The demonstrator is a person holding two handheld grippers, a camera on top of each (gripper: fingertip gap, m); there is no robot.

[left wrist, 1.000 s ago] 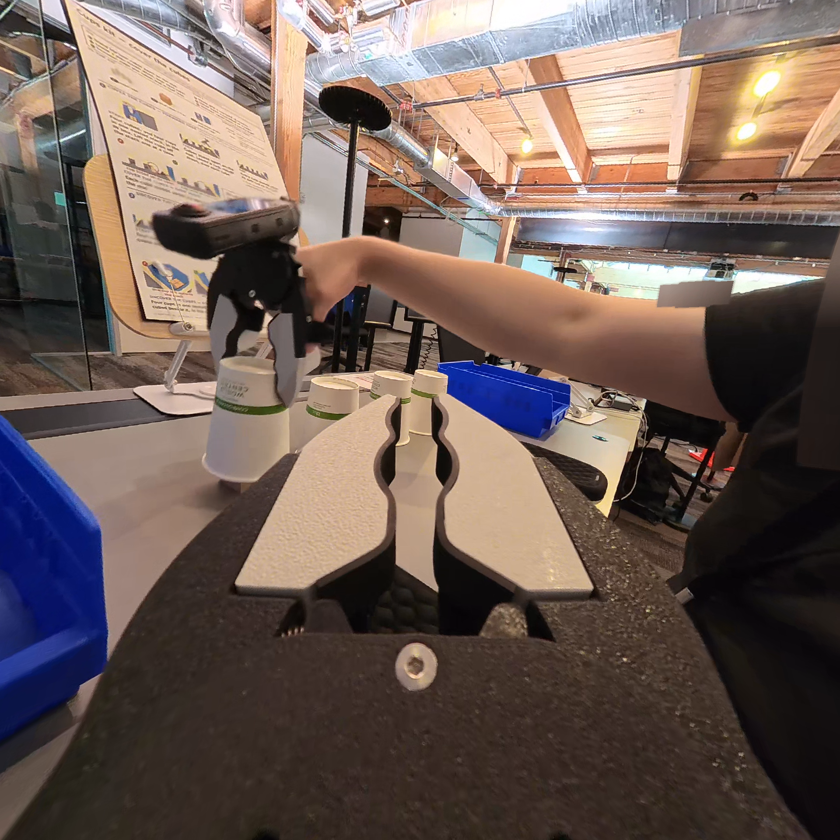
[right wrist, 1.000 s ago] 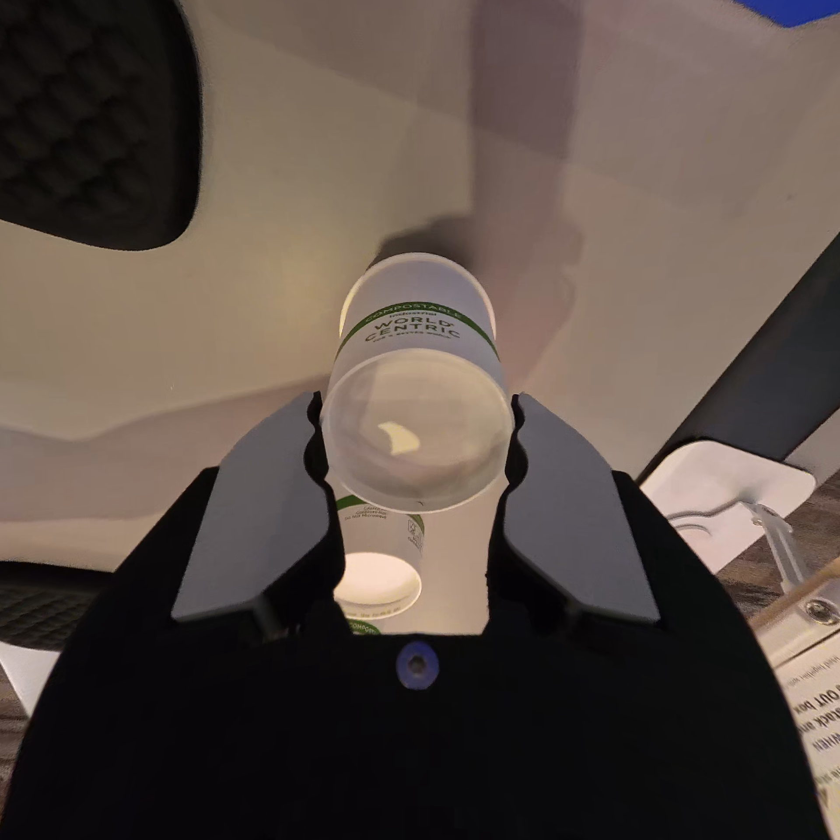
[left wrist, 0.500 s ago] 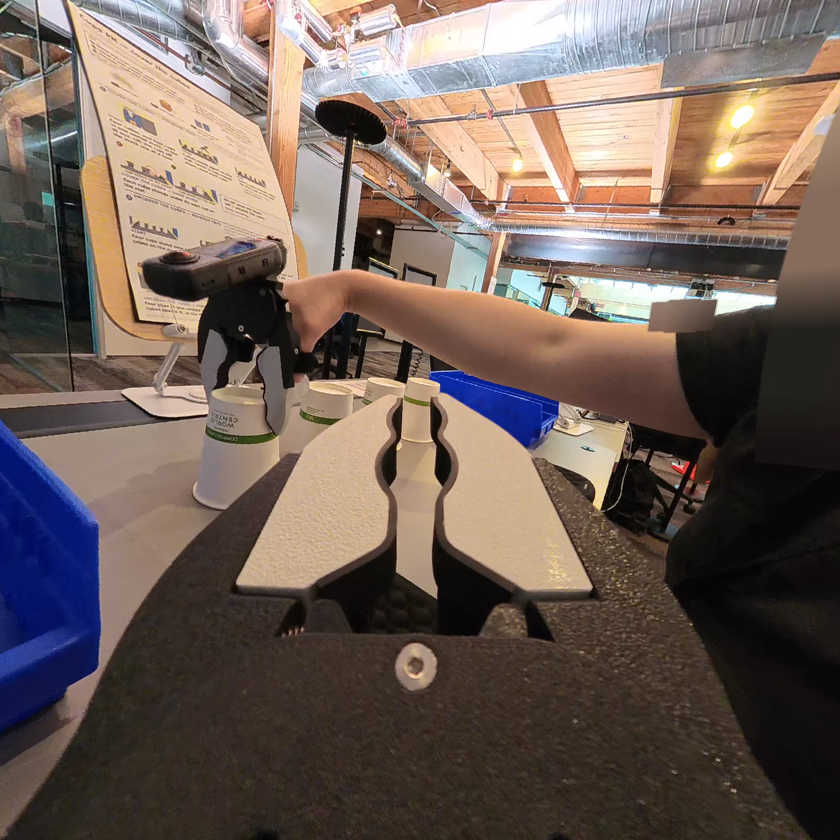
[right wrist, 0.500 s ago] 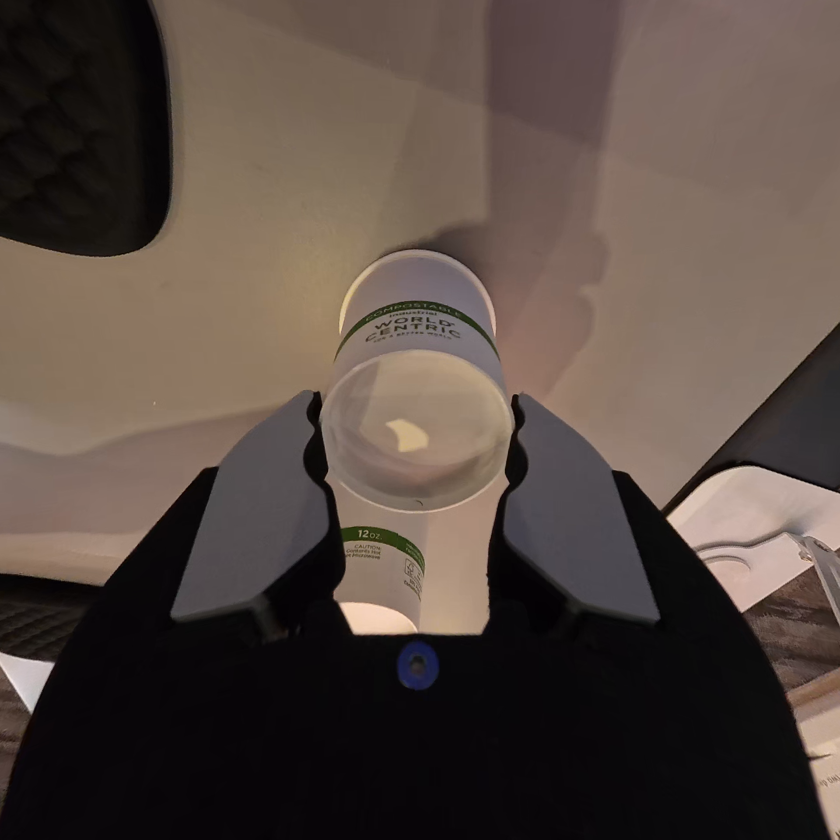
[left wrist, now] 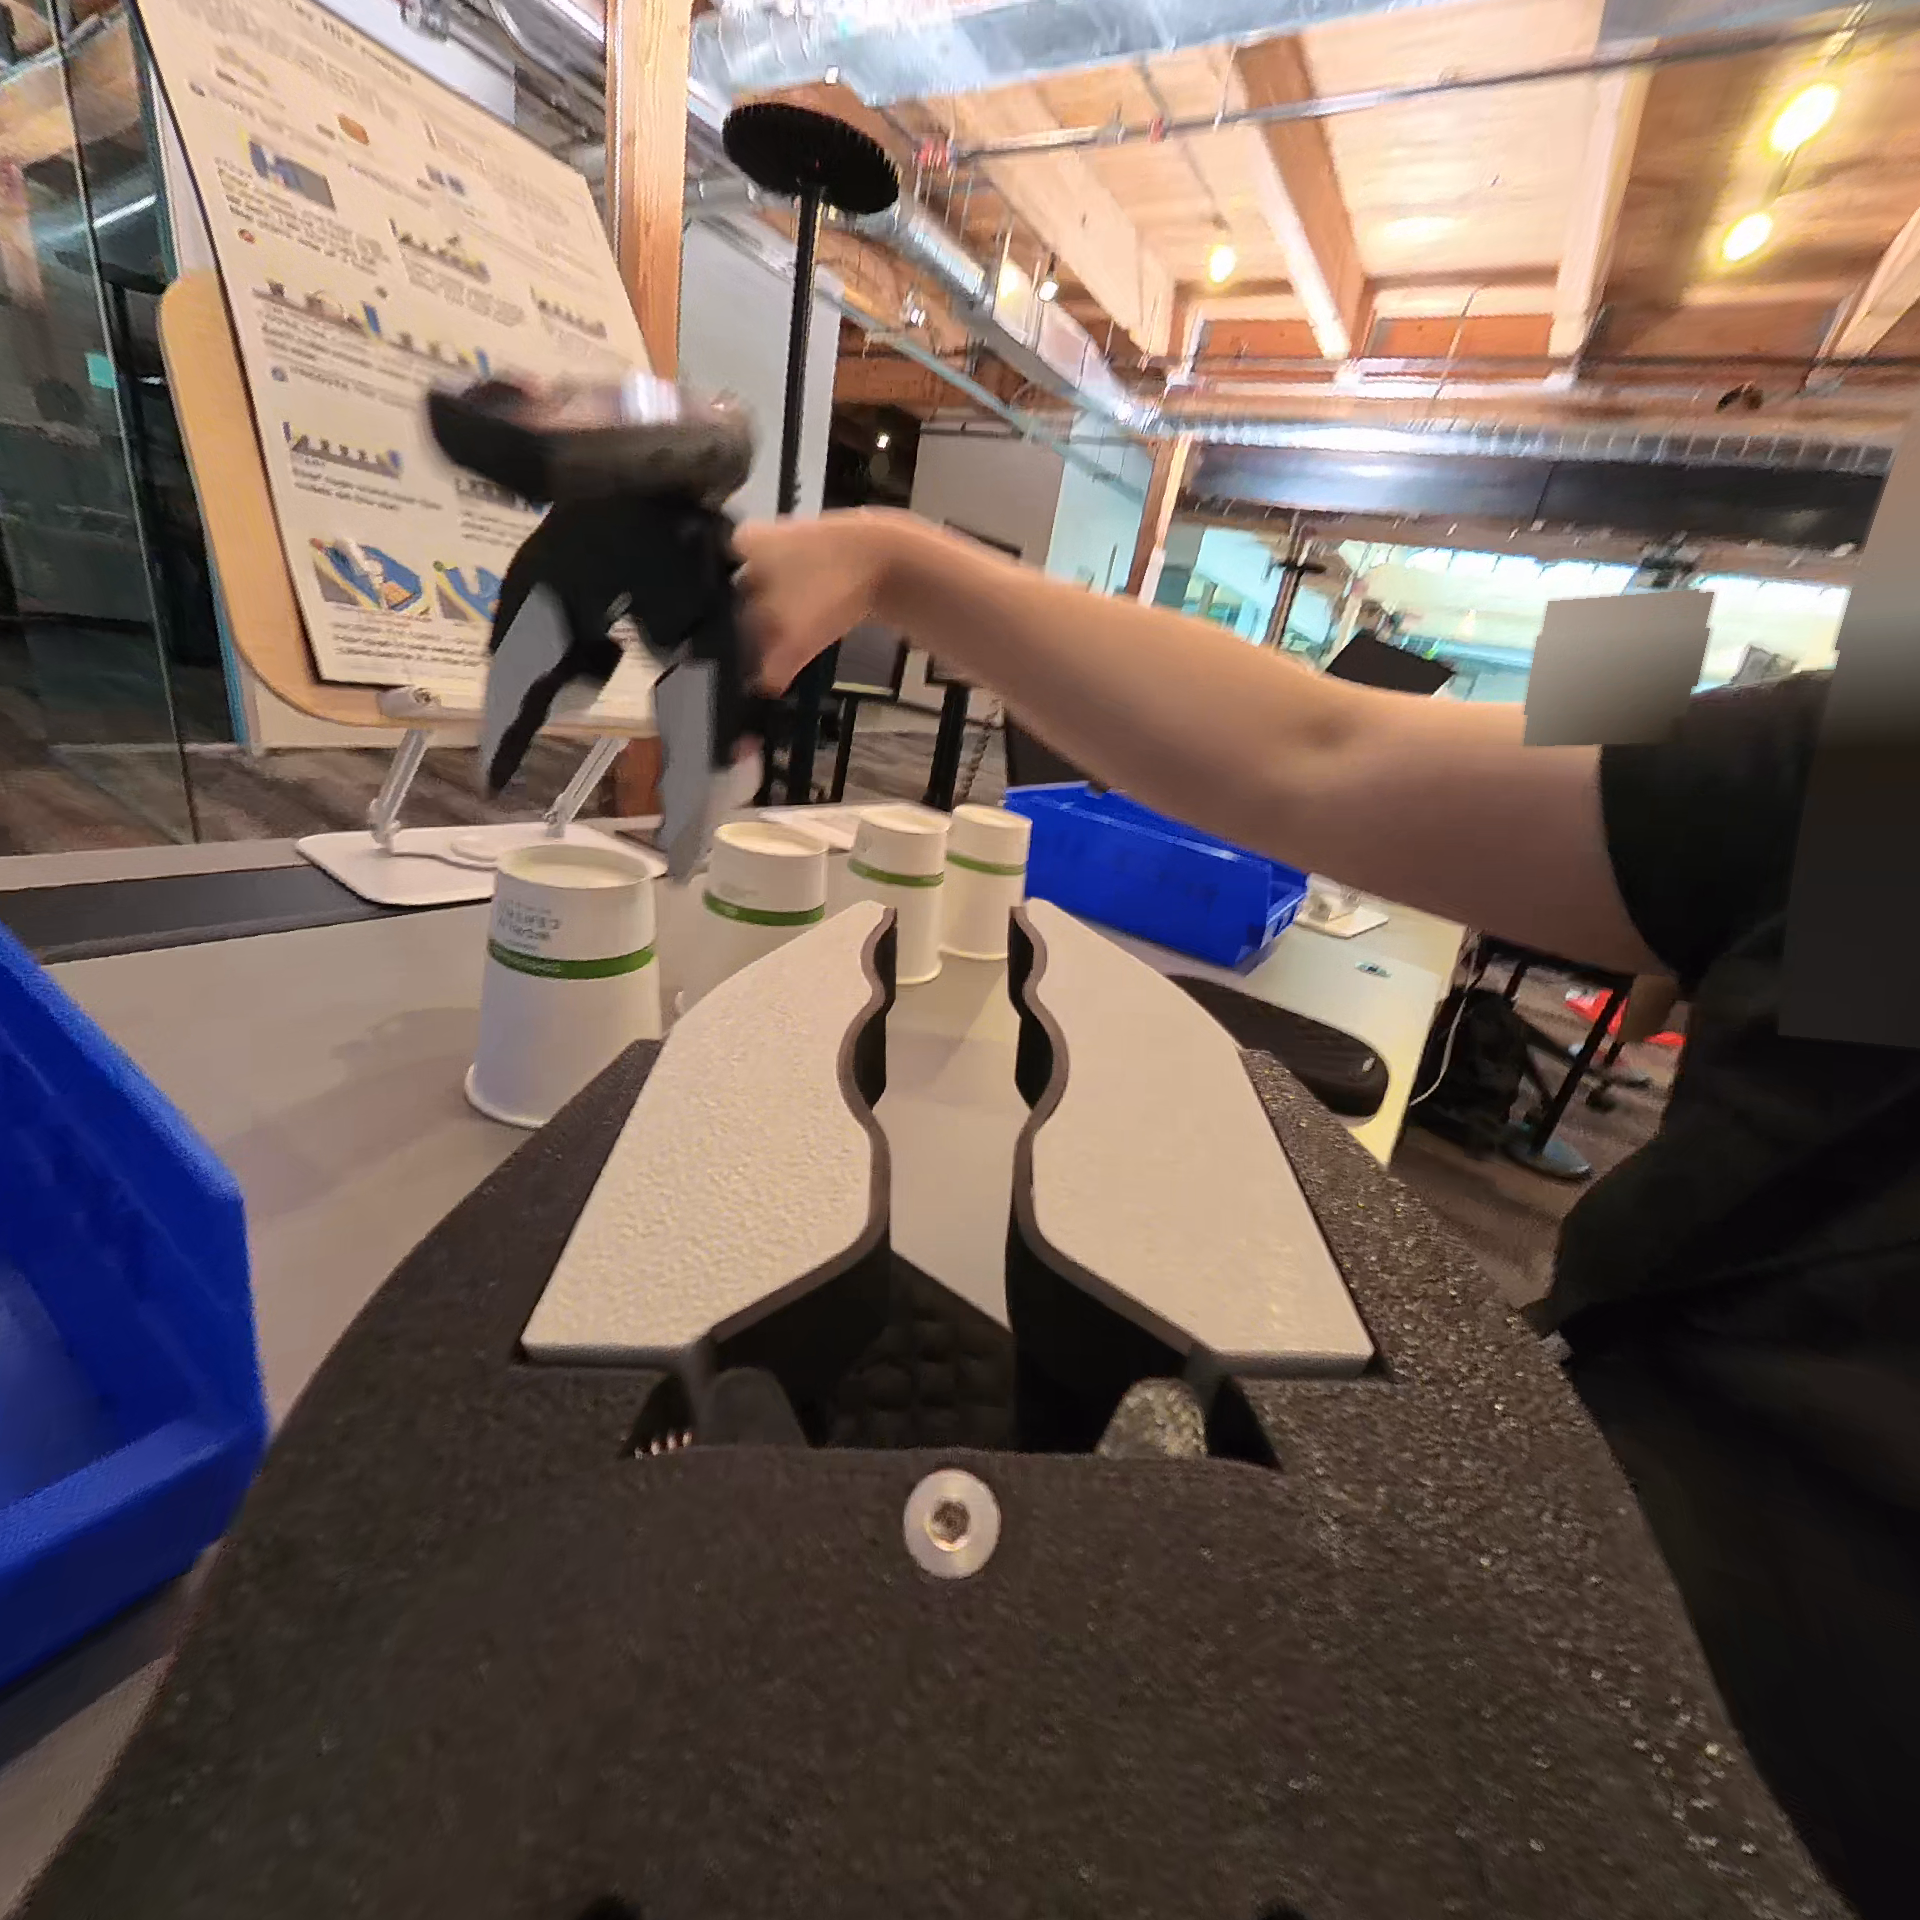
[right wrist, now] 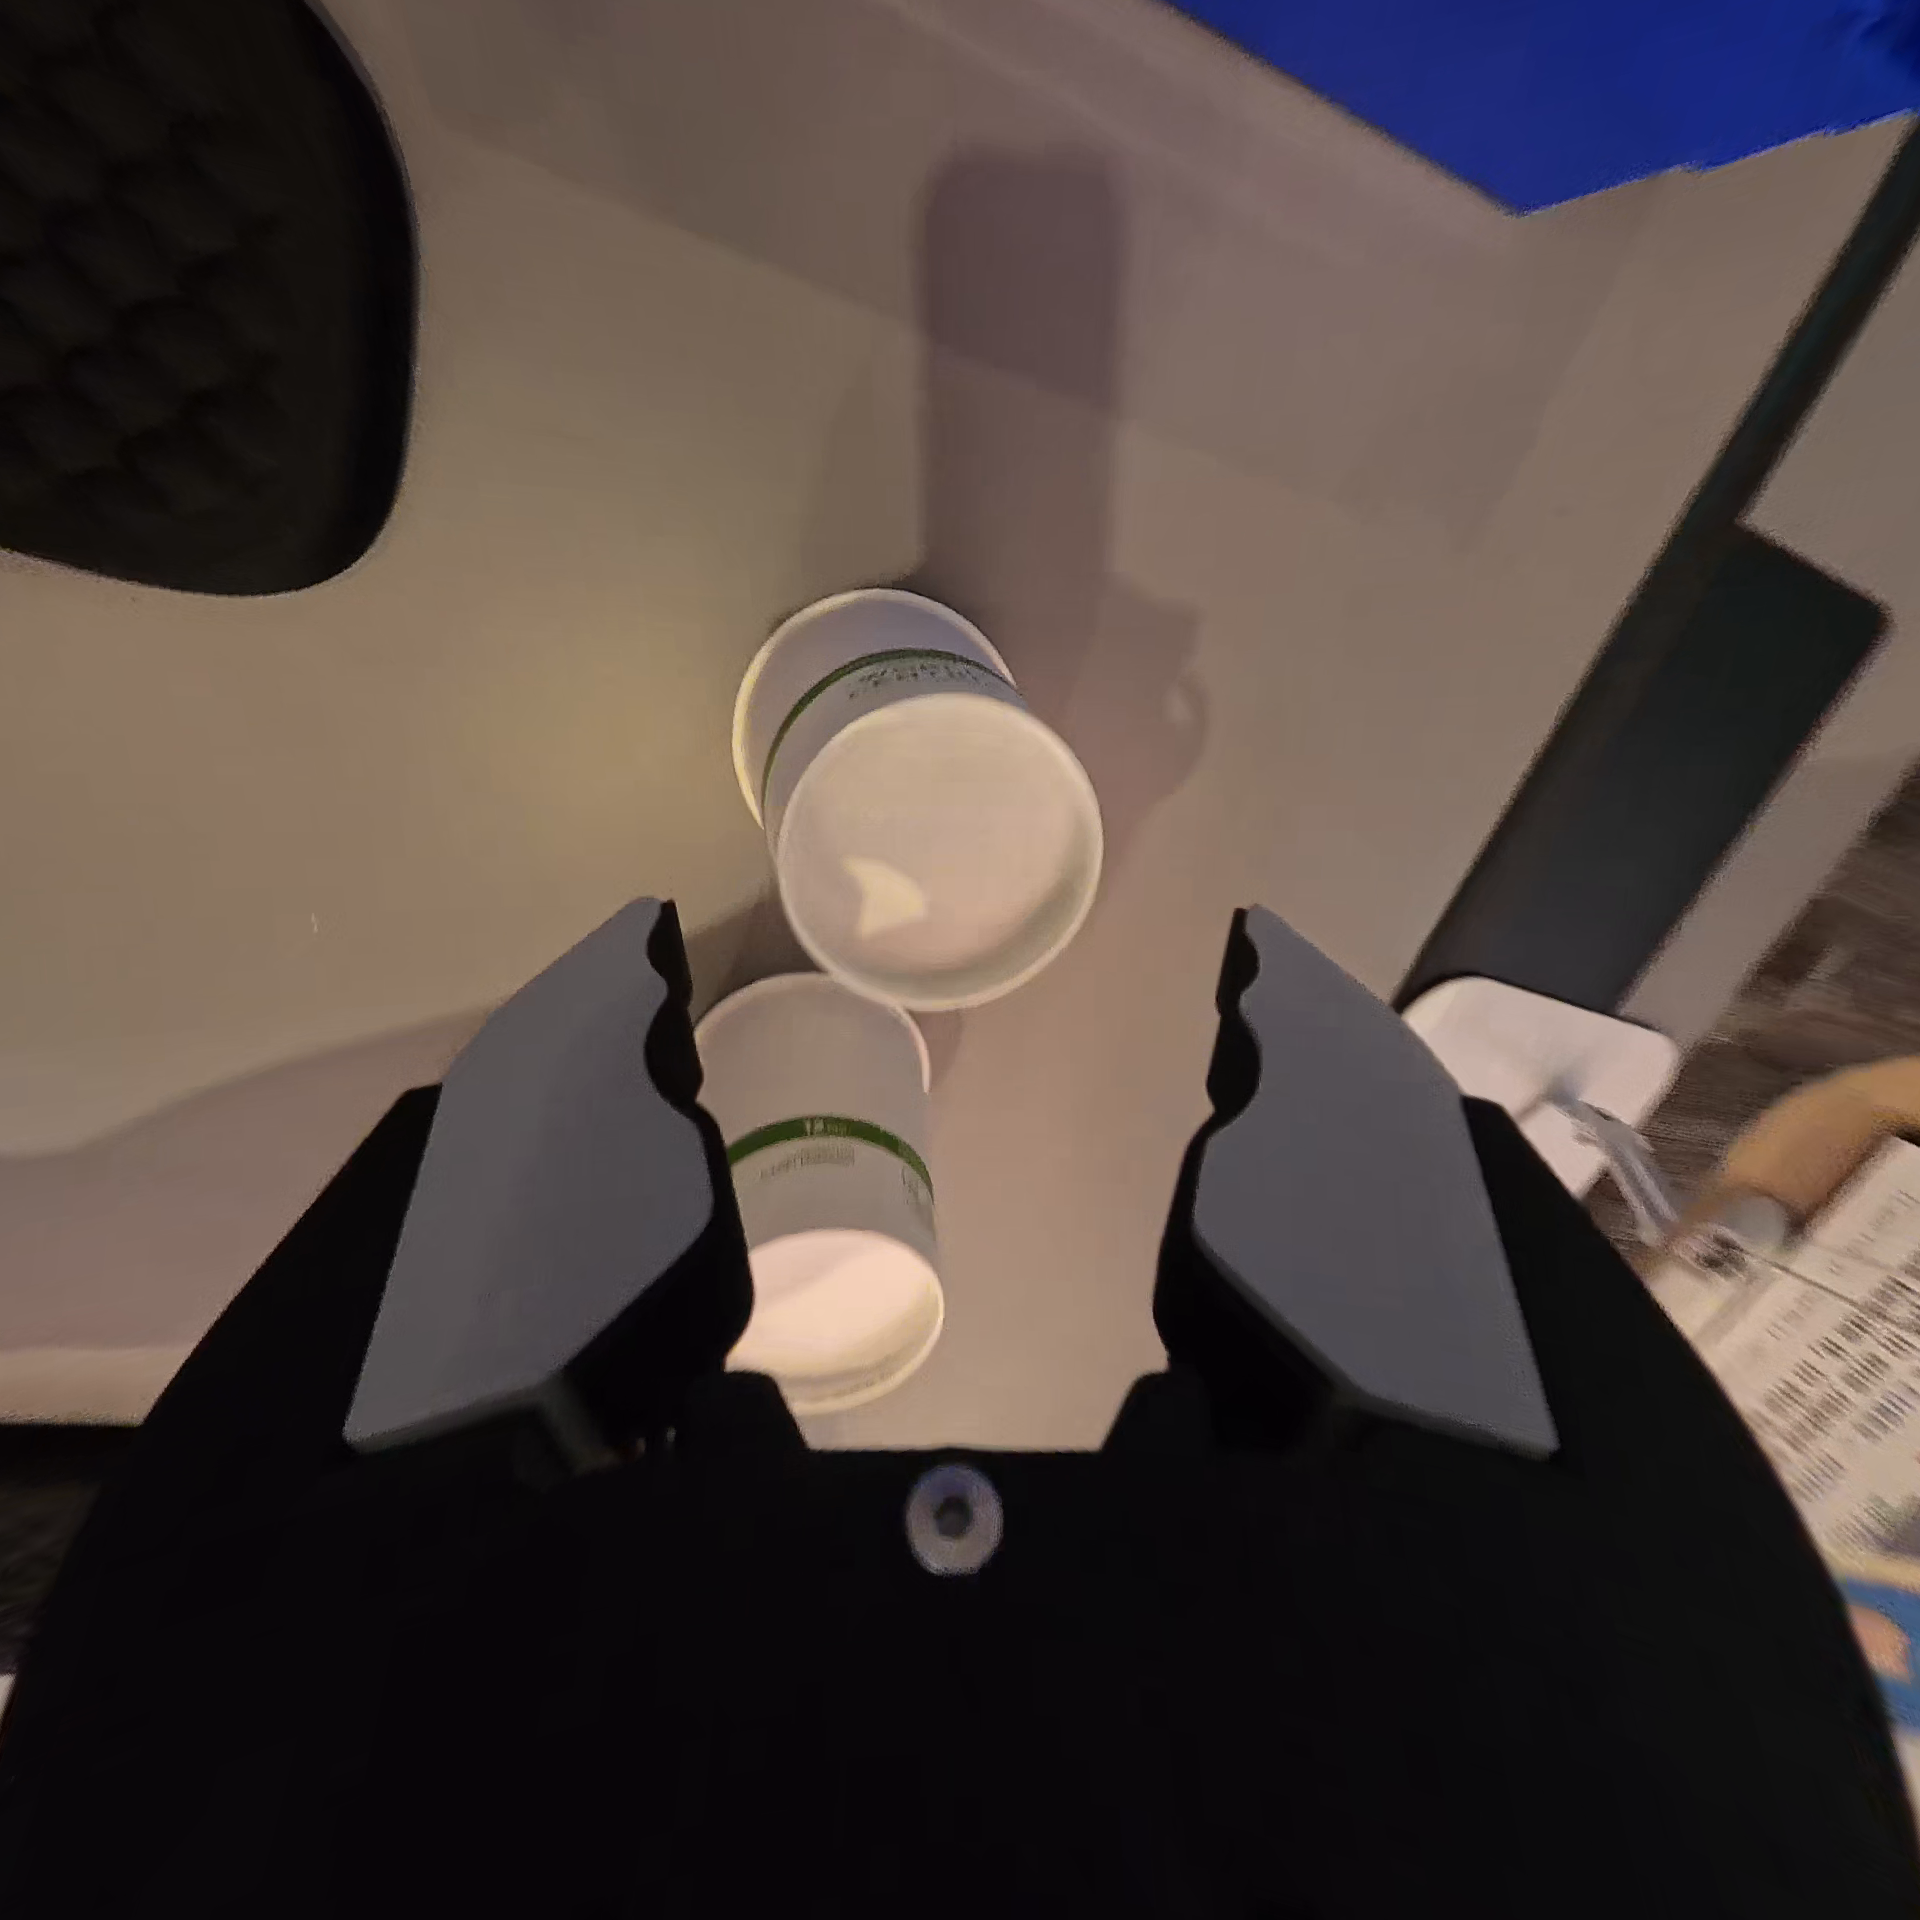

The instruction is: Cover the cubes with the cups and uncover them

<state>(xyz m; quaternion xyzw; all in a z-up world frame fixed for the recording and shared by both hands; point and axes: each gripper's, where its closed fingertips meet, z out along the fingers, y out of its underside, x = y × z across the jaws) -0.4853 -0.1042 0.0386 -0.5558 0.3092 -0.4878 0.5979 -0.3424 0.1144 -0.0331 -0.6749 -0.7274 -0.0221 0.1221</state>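
Observation:
Several white paper cups with green bands stand upside down in a row on the grey table [left wrist: 312, 1060]. The nearest cup [left wrist: 566, 966] also shows in the right wrist view [right wrist: 935, 831], with a second cup [right wrist: 831, 1174] behind it. My right gripper [right wrist: 951, 935] is open and empty, raised just above the nearest cup; it looks blurred in the left wrist view [left wrist: 603, 769]. My left gripper [left wrist: 951, 935] is shut and empty, held low over the table and pointing along the row. No cubes are in view.
A blue bin [left wrist: 104, 1299] sits close on the left and another blue bin [left wrist: 1143, 873] beyond the cups. A poster board on a white stand [left wrist: 395, 364] is at the back. The person's arm [left wrist: 1247, 748] crosses above the table. A black pad [right wrist: 156, 312] lies nearby.
My right gripper has opened, let go of the nearest cup and lifted off it. The cup now stands on the table. The left gripper has barely moved.

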